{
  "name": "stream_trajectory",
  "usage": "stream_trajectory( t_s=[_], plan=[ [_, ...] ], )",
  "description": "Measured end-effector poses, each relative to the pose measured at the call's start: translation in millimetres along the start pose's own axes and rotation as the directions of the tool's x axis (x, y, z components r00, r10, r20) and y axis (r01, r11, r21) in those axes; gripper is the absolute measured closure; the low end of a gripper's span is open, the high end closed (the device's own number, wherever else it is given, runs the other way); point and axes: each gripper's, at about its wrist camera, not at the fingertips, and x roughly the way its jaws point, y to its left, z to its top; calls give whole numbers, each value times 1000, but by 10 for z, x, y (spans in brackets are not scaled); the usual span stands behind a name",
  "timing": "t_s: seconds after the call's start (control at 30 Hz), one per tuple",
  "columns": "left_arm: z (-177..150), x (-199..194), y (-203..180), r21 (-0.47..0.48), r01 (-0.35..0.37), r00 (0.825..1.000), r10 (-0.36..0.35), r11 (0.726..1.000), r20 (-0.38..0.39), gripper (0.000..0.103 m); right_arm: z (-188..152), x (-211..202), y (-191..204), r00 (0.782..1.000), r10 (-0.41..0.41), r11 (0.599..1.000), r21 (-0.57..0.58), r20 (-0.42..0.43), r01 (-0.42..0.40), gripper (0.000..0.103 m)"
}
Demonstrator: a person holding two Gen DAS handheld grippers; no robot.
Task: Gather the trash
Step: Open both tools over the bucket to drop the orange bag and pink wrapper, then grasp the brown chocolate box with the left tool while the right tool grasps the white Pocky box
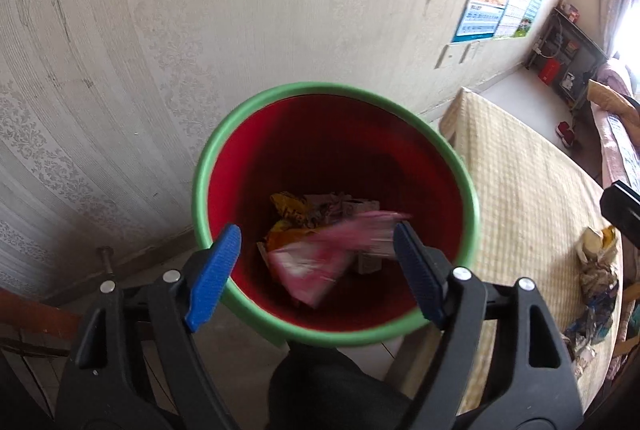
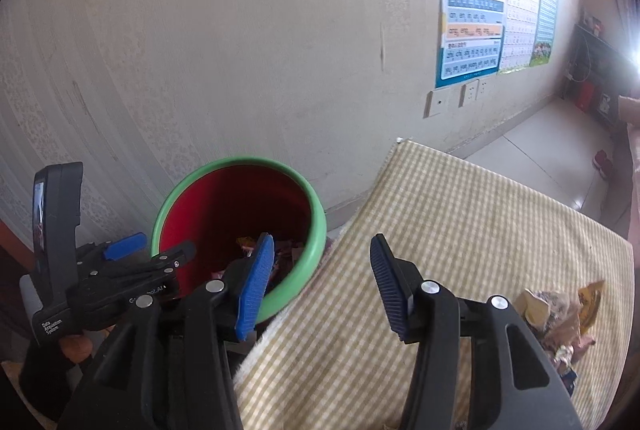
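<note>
A pink-and-white wrapper (image 1: 320,258), smeared by motion blur, shows in the lower middle of the left wrist view. It is a flat, crinkled packet, pink along one side and paler toward its lower left corner. Its long axis slants from the lower left up to the upper right, where the thin blurred end reaches the inner face of the right-hand blue pad. It sits between the spread fingers of the left gripper (image 1: 316,272), inside the mouth of the red bin (image 1: 248,166) with its green rim; whether the pad touches it I cannot tell. The left gripper's fingers stand wide apart, clamping nothing.

Deeper in the bin lies a heap of older wrappers (image 1: 308,210), yellow, orange and printed paper.

In the right wrist view, the right gripper (image 2: 320,282) is spread wide too and carries nothing. It sits in the lower middle of the frame, over the edge of the checked yellow tablecloth (image 2: 460,214), with the bin at lower left. At the lower right edge of that frame a loose pile of trash (image 2: 560,318) rests on the cloth.
</note>
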Motion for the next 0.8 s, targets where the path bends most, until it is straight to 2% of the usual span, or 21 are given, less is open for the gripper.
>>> stream_trajectory(
  t_s=[0.1,0.27,0.43,0.6,0.8],
  plan=[
    [-82,-112,-172,33,23,1000,-23,999,11,27,-87,-204,-189,1000,-14,999,34,12,14,52],
    [-234,-295,-486,82,78,997,-80,994,20,27,-292,-551,-646,996,-84,991,107,19,81,45],
    [-387,-440,-894,151,151,988,-155,977,12,27,-647,-804,-1108,987,-153,970,186,-39,158,43],
    [-695,-439,-1396,224,265,964,-251,938,-88,27,-1126,-851,-1294,978,-148,959,222,-147,178,42],
    [-1036,-282,-1945,323,318,943,-262,891,-205,27,-1632,-804,-1491,969,-96,926,336,-227,170,41]
  ],
)
